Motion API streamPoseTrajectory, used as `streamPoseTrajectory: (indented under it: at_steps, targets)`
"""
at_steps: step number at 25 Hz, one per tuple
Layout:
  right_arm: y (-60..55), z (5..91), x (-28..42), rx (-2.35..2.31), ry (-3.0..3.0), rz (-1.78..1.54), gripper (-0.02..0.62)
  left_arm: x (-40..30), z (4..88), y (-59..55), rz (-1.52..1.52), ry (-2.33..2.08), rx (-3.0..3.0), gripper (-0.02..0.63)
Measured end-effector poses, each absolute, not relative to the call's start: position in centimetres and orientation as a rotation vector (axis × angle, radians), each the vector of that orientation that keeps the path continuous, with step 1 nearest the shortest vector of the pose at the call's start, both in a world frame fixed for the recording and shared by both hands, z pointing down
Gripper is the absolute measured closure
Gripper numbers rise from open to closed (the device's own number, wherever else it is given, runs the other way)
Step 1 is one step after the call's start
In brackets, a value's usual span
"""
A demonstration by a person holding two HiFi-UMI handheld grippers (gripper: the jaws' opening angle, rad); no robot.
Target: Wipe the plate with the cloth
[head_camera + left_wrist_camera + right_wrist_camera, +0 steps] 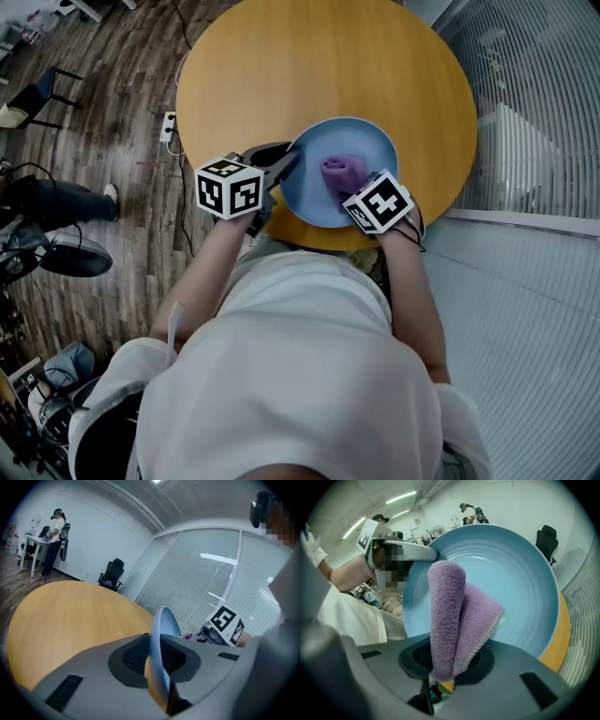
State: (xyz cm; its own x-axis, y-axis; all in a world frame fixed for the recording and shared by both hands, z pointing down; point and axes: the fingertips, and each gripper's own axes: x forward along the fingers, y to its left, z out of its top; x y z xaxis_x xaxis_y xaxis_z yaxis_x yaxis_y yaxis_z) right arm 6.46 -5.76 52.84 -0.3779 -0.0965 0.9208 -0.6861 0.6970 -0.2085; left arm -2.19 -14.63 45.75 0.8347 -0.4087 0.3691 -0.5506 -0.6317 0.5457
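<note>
A light blue plate sits tilted at the near edge of the round wooden table. My left gripper is shut on the plate's left rim; in the left gripper view the rim stands edge-on between the jaws. My right gripper is shut on a folded purple cloth, which rests on the plate's face. In the right gripper view the cloth rises from the jaws against the plate, and the left gripper shows at the plate's far rim.
The table edge shows under the plate at the right. Window blinds lie to the right. Wooden floor with a power strip, chairs and a seated person's legs is at the left. People stand at a far desk.
</note>
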Motion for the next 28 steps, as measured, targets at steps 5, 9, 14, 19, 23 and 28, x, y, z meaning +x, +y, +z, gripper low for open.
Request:
streamPoseTrajectory:
  at_steps: [5,9,14,19,23,28]
  targets:
    - [-6.4,52.9,8.0,0.673,-1.861,0.738,0.508,-2.9,45.7,-14.7,0.266,-0.71,2.336,0.555]
    - [-7.0,52.7,9.8,0.724,-1.836,0.749,0.508,-3.3,45.5,-14.9,0.262,-0.721,2.33,0.555]
    - [-7.4,52.6,11.6,0.781,-1.81,0.756,0.508,-3.6,45.8,-14.8,0.259,-0.726,2.32,0.555]
    - [-7.5,52.5,12.5,0.814,-1.776,0.75,0.508,-3.9,46.0,-14.6,0.255,-0.724,2.302,0.555]
    - [-7.0,53.1,12.4,0.789,-1.75,0.717,0.508,-3.8,46.6,-14.2,0.201,-0.696,2.262,0.548]
    - [-6.2,53.9,11.7,0.736,-1.762,0.717,0.508,-3.3,47.2,-13.8,0.2,-0.68,2.244,0.545]
